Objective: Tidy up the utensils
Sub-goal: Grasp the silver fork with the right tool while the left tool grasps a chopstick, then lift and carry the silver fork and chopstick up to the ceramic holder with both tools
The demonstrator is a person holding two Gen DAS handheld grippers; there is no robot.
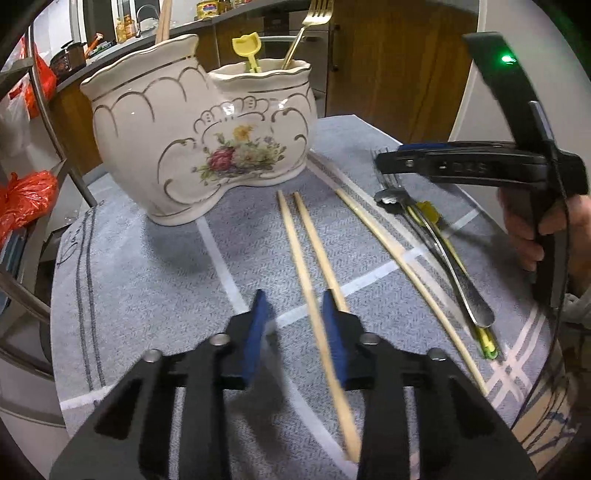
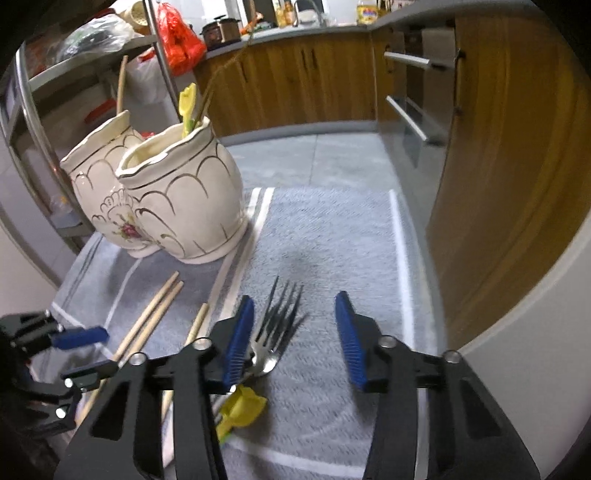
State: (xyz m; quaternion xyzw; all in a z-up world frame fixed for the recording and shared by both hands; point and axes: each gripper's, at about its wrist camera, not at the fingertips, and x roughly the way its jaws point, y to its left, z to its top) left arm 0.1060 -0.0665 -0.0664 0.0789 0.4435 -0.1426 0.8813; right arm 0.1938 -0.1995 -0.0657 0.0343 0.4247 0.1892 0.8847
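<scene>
A white floral two-compartment ceramic holder (image 1: 199, 125) stands at the back of the grey cloth; it also shows in the right wrist view (image 2: 177, 206). A gold fork (image 1: 310, 29) and a yellow utensil (image 1: 248, 51) stand in its right compartment, chopsticks in the left. Three wooden chopsticks lie on the cloth. My left gripper (image 1: 295, 332) is open, its jaws around one chopstick (image 1: 314, 302) near its end. My right gripper (image 2: 295, 332) is open just above the steel forks (image 2: 277, 328), which lie over a yellow utensil (image 2: 243, 406).
The third chopstick (image 1: 406, 266) lies between the pair and the forks (image 1: 436, 243). The cloth-covered table (image 2: 332, 229) ends close to wooden cabinets (image 2: 498, 166) on the right. A metal rack with red bags (image 1: 26, 199) stands at the left.
</scene>
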